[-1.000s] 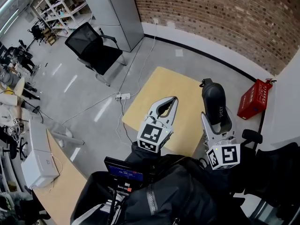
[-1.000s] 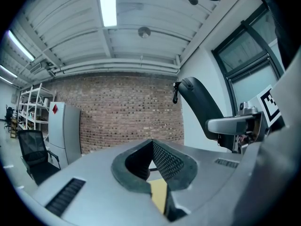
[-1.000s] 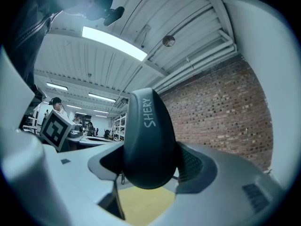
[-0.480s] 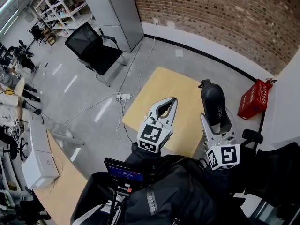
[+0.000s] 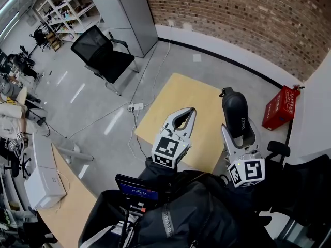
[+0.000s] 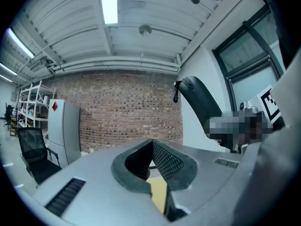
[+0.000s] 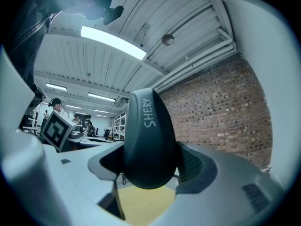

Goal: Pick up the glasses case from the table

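Note:
The black glasses case point(image 5: 237, 116) is held up off the light wooden table point(image 5: 178, 99), clamped in my right gripper point(image 5: 241, 138). In the right gripper view the case point(image 7: 149, 140) stands upright between the two jaws, with white lettering on its side. It also shows in the left gripper view as a dark glasses case point(image 6: 200, 101) at the upper right. My left gripper point(image 5: 184, 117) hovers over the table's near part, jaws shut with nothing between them; in its own view the left gripper point(image 6: 151, 166) has its pads meeting.
A black office chair point(image 5: 103, 53) stands on the grey floor to the left. A red crate point(image 5: 280, 108) sits by the brick wall at the right. A power strip point(image 5: 136, 106) with cables lies left of the table. A second wooden desk point(image 5: 67, 211) is at the lower left.
The right gripper with the case has shifted very slightly. The left gripper has stayed still.

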Available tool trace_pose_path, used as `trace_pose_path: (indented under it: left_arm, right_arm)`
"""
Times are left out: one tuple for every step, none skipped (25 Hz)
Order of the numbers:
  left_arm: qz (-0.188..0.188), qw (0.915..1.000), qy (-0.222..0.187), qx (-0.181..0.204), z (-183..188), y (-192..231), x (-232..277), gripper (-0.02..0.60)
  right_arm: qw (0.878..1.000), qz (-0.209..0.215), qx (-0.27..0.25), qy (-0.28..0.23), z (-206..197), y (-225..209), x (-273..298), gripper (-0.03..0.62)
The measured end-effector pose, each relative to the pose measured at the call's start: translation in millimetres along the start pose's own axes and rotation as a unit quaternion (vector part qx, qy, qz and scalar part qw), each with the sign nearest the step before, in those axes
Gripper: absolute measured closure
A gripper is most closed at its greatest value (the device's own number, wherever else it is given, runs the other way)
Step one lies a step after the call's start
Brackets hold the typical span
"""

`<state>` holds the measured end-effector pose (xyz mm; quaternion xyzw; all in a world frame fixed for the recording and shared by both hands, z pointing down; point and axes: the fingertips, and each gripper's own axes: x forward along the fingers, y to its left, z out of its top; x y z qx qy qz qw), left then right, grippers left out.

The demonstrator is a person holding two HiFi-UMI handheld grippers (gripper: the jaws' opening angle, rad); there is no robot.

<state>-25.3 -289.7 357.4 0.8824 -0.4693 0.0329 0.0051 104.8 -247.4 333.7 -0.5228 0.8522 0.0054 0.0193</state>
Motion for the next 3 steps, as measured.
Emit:
trace_pose_path:
  left_arm:
    - [-0.001, 1.0000, 0.000, 0.000, -0.1, 0.1, -0.7, 0.581]
    - [-0.001, 1.0000, 0.001, 0.000, -0.4, 0.0, -1.4, 0.581]
    - [-0.001, 1.0000, 0.001, 0.000, -0.7, -0.1, -2.1, 0.581]
  right_arm:
    - [1.000, 0.000, 0.000, 0.000, 0.6, 0.7, -0.2, 0.263]
    - [1.000, 0.000, 0.000, 0.001, 1.0, 1.4, -0.5, 0.263]
    - [1.000, 0.000, 0.000, 0.001, 1.4, 2.1, -0.8, 0.263]
